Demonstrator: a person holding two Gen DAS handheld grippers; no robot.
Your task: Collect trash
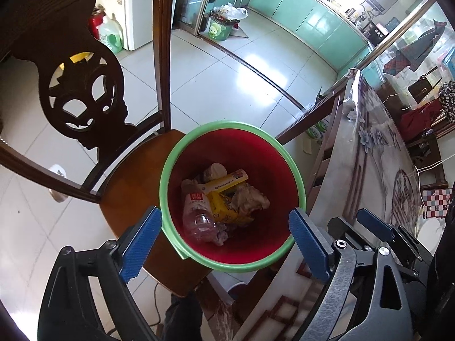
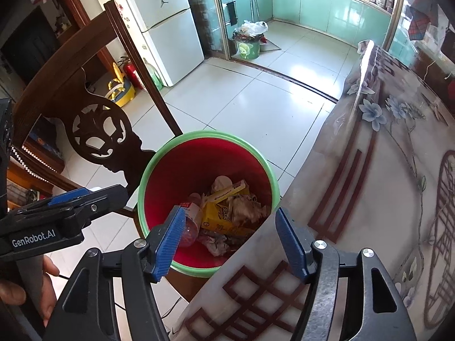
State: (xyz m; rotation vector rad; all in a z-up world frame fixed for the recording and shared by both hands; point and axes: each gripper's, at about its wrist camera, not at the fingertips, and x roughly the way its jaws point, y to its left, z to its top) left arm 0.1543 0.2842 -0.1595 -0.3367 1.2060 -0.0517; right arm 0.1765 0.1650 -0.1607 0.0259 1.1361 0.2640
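The red plastic bin with a green rim (image 1: 167,170) stands on the brown wooden chair seat (image 1: 128,199), left of the flower-patterned table (image 2: 384,170), holding a clear plastic bottle (image 1: 196,213), a yellow carton (image 1: 224,207) and crumpled paper (image 1: 250,199). Above it, the left gripper (image 1: 226,221) and right gripper (image 2: 227,221) both gape wide with nothing between their blue pads.

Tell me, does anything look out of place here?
Yes: the red bin stands on a wooden chair seat beside the table, not on the floor. Its trash lies inside; nothing has spilled.

"GenRobot.AI" stands in white letters on the black body of the left gripper (image 2: 66,201), left of the red bin (image 2: 159,182); labels inside the bin stay unreadable.
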